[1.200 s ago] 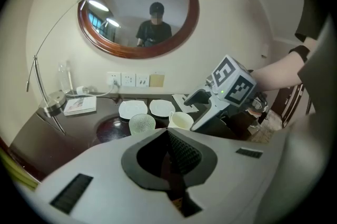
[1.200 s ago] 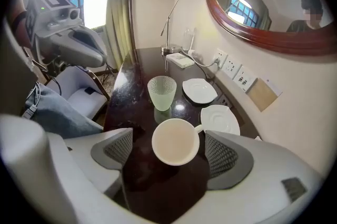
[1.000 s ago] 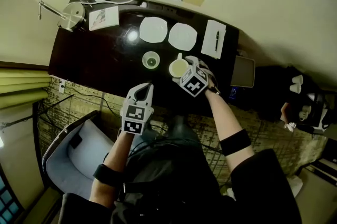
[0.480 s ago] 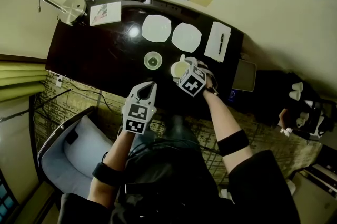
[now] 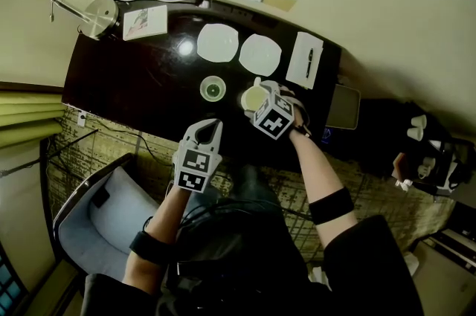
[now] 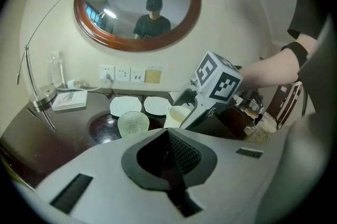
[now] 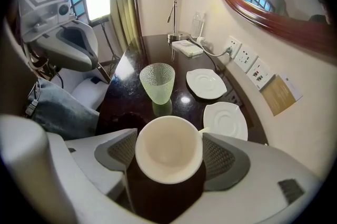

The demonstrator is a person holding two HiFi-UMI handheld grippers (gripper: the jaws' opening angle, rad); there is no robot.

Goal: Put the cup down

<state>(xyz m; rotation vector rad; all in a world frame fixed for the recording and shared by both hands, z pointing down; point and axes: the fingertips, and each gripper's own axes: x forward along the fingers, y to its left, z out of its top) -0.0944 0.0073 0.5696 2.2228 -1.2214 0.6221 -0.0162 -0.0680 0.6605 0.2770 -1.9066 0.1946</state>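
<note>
A cream cup stands upright on the dark table, to the right of a green textured glass. My right gripper holds the cup between its jaws. In the right gripper view both ribbed pads lie against the cup's sides. The cup's handle points toward a saucer. My left gripper is shut and empty, hovering at the table's near edge, and its closed jaws point toward the glass and the cup.
Two white saucers lie behind the glass and cup. A notepad with a pen is at the right, and a booklet and lamp base at the far left. A grey chair stands below the table's near edge.
The head view has shifted a little. Both grippers stay about where they were, the right one still around the cup on the table.
</note>
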